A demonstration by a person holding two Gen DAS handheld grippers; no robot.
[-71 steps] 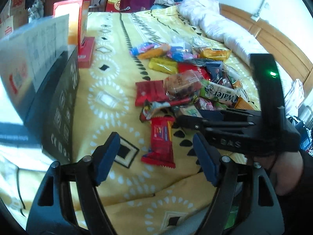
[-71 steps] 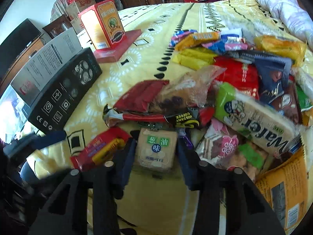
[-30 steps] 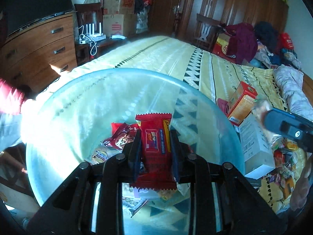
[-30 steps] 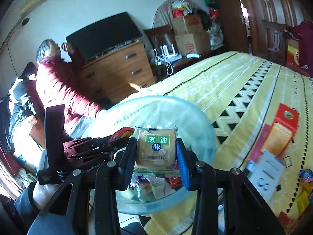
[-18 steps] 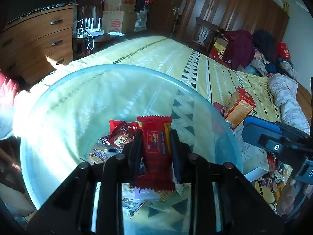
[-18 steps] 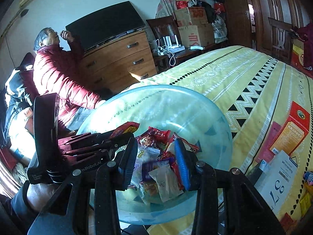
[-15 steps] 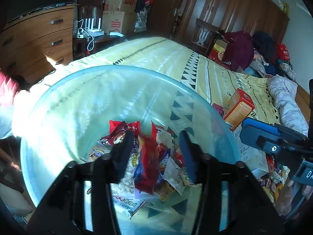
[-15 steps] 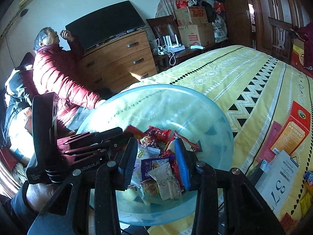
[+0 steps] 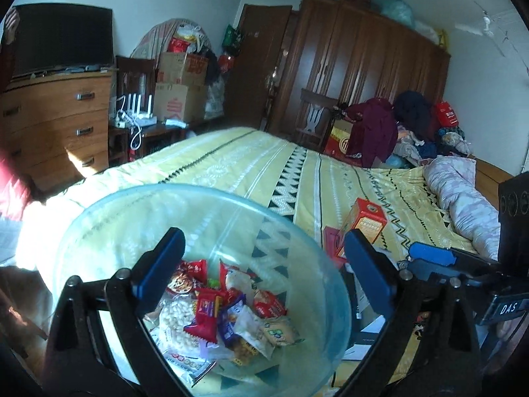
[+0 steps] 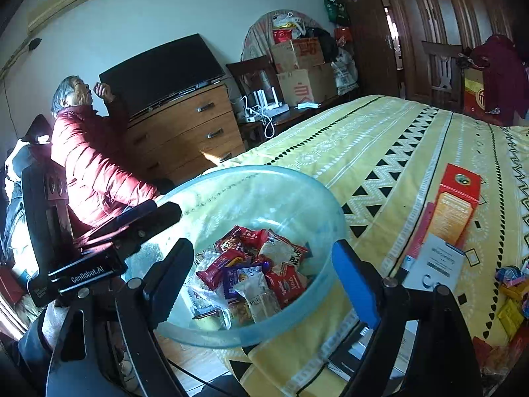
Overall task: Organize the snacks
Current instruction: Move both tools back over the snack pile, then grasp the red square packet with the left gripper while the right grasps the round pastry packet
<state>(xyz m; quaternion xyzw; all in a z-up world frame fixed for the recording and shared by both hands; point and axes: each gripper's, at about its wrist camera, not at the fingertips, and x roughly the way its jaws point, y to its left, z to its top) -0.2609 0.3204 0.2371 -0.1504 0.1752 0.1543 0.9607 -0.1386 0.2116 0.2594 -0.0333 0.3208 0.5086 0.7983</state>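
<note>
Clear plastic bowl (image 9: 109, 218) at the bed (image 10: 390, 152) edge holds the dropped snacks (image 9: 228, 311) — both the left gripper (image 9: 264, 264) and right gripper (image 10: 264, 271) just sprang wide, nothing between them. Drop-off step looks done; next I'd swing back for more snacks.

Both views look forward and slightly downward from wrist cameras, each framed at the bottom by its own gripper's fingers. The left wrist view sits close above the translucent blue bowl (image 9: 99, 218), which fills its lower half from 5 to 9 o'clock, and faces along the yellow bedspread (image 9: 264, 165) toward the wardrobe (image 9: 363, 66) at 1 o'clock. The right wrist view stands a little farther back, bowl (image 10: 297, 185) at centre, facing the dresser (image 10: 185, 132) at 10 o'clock. Both share the bowl, bedspread (image 10: 396, 152), orange box (image 9: 365, 220) (image 10: 458, 201), dresser (image 9: 56, 125) and television (image 9: 62, 39) (image 10: 162, 66).
</note>
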